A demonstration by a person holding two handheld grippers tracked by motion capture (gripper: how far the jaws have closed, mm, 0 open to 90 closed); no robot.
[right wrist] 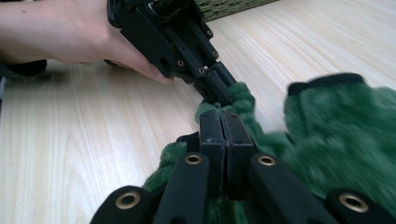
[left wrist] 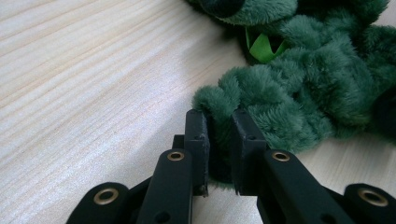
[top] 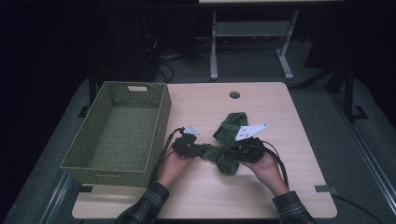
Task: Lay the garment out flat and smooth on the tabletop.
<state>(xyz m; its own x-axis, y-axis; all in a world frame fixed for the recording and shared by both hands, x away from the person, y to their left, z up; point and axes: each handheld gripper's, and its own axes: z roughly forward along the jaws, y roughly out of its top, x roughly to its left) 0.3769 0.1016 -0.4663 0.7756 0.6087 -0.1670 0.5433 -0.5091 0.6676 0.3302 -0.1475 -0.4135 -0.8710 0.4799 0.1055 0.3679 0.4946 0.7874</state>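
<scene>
Green wicker basket (top: 116,133) just left of the plush toy (top: 224,149).

- Setting: lab or test room, dimly lit.
- Work surface: light wood desk (top: 280,116) with a cable hole (top: 234,94).
- Background: metal table frame (top: 250,42), loose cables (top: 166,65) on grey floor (top: 252,65).
- Wicker basket (top: 88,149) on the desk.
</scene>
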